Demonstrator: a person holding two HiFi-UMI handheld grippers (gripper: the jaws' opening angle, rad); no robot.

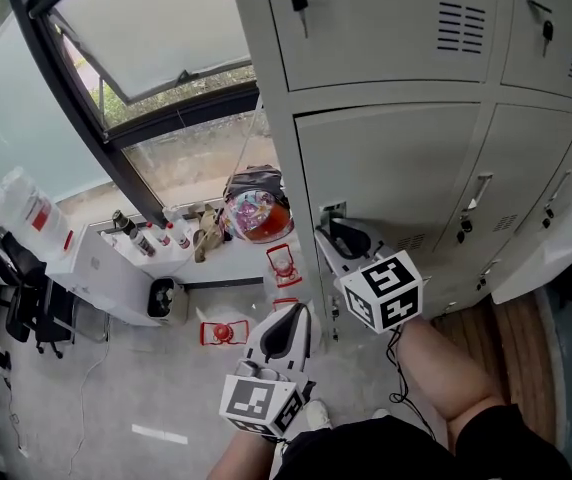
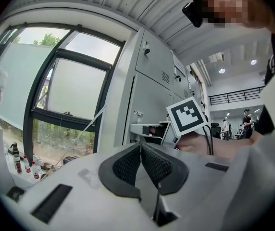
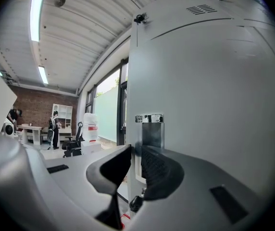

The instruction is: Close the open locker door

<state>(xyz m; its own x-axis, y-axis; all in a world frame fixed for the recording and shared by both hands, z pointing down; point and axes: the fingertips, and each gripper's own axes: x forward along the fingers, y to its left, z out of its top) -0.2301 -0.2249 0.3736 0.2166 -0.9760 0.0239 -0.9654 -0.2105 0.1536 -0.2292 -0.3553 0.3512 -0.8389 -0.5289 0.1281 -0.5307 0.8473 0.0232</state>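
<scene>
The right tongs clamp the latch edge of the locker door, which sits just right of centre in the head view, in the lower row of grey lockers. The left tongs are closed on nothing at 6 o'clock, above the grey floor. At 10 o'clock a large window tilts open. Below it, at 9 o'clock, a white table carries small bottles. Wooden flooring shows at 4 o'clock.
</scene>
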